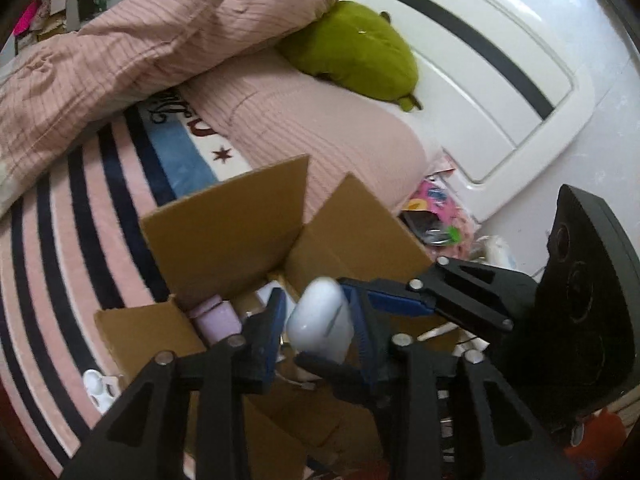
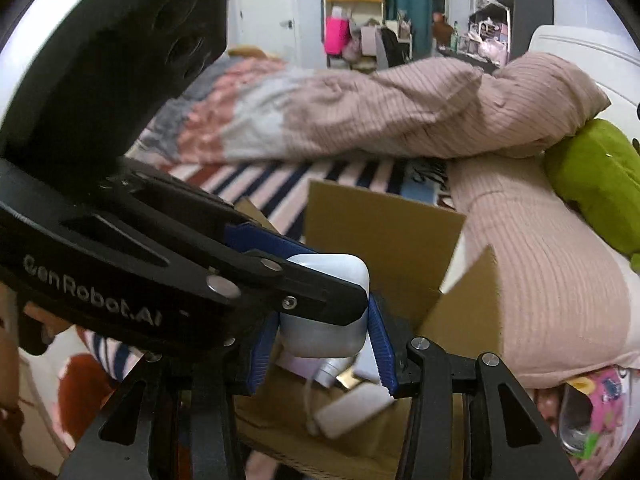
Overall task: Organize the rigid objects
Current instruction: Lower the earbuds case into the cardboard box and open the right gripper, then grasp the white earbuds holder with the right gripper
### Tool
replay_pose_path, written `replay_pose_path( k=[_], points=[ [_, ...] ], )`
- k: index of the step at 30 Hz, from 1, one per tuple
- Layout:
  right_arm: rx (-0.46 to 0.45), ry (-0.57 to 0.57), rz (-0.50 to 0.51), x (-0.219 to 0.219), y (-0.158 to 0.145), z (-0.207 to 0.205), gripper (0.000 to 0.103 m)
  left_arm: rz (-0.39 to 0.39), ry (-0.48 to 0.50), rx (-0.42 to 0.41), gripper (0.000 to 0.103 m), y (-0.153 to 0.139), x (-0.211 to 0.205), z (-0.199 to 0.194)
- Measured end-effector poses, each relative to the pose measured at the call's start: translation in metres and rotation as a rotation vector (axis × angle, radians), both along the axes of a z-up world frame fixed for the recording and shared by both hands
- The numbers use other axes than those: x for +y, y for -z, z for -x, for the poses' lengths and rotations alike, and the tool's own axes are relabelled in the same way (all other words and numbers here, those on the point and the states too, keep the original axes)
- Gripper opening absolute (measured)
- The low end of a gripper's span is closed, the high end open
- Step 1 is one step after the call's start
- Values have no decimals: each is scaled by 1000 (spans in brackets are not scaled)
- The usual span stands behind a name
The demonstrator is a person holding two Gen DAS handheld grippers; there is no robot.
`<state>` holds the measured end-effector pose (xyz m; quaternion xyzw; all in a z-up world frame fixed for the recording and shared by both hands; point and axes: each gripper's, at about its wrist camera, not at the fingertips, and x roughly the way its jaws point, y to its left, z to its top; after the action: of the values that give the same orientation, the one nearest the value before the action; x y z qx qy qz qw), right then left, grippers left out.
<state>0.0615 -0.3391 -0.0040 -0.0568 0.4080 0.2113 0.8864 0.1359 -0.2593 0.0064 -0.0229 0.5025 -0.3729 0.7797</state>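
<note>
A white earbud case [image 1: 320, 320] hangs over an open cardboard box [image 1: 224, 232] on the bed. Both grippers meet at it. In the right wrist view my right gripper [image 2: 324, 310] is shut on the case [image 2: 320, 336], with a blue pad pressed against each side. My left gripper [image 1: 316, 300] straddles the same case from another side. A thin gap shows at its left pad, so it stands open around the case. One of its black fingers [image 2: 312, 296] crosses the case's front. A lilac item [image 1: 218, 316] and a white block with a cable [image 2: 352, 408] lie in the box [image 2: 380, 232].
The box stands on a pink and navy striped blanket [image 1: 80, 208]. A pink ribbed duvet [image 1: 140, 52], a green plush [image 1: 360, 52] and a white headboard [image 1: 500, 80] lie beyond. A small white tray [image 1: 96, 388] sits left of the box. Colourful clutter [image 1: 436, 200] fills the bedside gap.
</note>
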Motion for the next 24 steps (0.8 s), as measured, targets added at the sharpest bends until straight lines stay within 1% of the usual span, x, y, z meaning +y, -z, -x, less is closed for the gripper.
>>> replay_pose_path(
  k=[1,2,3,4,6,7,9,11,12,13,16,18,20,22,24],
  points=[
    [14,7,6,-2,3,-2,43,-10,-20,-13,55,-2,4,0],
    [23,15,25,-2,6,-1,53,-13,-39,-33,61,-4,10,2],
    [14,23,39,-2,7,-1,57,-16,-66,-65,67,-9,19,4],
    [3,27,46,-3,7,1,61,-19,-92,-91,70,-14,29,8],
    [-11,19,34,0,5,4,62,-22,-165,-146,76,-25,57,19],
    [-20,2,4,3,1,9,62,-27,-200,-174,78,-29,70,25],
    [-53,-61,-71,15,-10,18,62,-40,-288,-216,78,-35,103,39],
    [-84,-125,-107,34,-20,27,62,-57,-373,-240,79,-36,135,52],
    [-100,-162,-119,48,-23,32,62,-75,-430,-253,79,-34,156,61],
    [-109,-193,-127,60,-25,36,62,-91,-466,-261,79,-31,171,67],
    [-98,-316,-159,106,-25,46,62,-130,-576,-261,79,-15,218,87],
    [-67,-385,-163,137,-16,50,62,-144,-632,-253,79,-2,243,98],
    [-24,-415,-153,167,1,49,62,-151,-664,-238,80,15,264,107],
    [36,-421,-131,190,26,42,62,-155,-686,-215,80,34,282,112],
    [88,-391,-102,202,50,33,61,-147,-697,-193,80,51,292,113]
  ],
)
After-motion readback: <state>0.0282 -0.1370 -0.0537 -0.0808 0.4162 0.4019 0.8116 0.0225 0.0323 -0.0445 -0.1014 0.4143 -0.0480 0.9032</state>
